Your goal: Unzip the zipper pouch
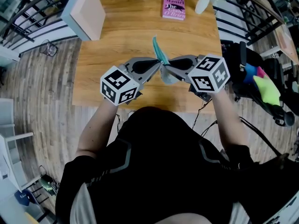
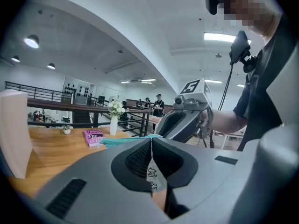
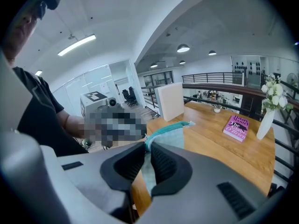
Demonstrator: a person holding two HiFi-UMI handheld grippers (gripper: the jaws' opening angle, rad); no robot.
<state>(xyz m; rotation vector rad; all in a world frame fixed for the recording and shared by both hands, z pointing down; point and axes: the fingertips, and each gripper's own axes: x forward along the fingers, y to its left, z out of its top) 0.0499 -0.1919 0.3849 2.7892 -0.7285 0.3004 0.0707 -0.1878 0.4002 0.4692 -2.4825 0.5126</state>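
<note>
Where the left gripper [image 1: 159, 69] and right gripper [image 1: 167, 69] meet in the head view, they cover most of the zipper pouch [image 1: 160, 52] — only a teal strip and a pale corner show. The slider cannot be made out in any view; it may sit inside one of the two grips. The white box [image 2: 13, 134] is cut by the left gripper view's edge, the vase [image 1: 203, 3] loses part of its flowers at the head view's top, and the book [image 2: 94, 137] — seen from the left gripper — is too small to read.

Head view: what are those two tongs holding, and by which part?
Both grip the pale blue fabric zipper pouch: left tongs on its printed fabric, right tongs at its teal zipper edge.
</note>
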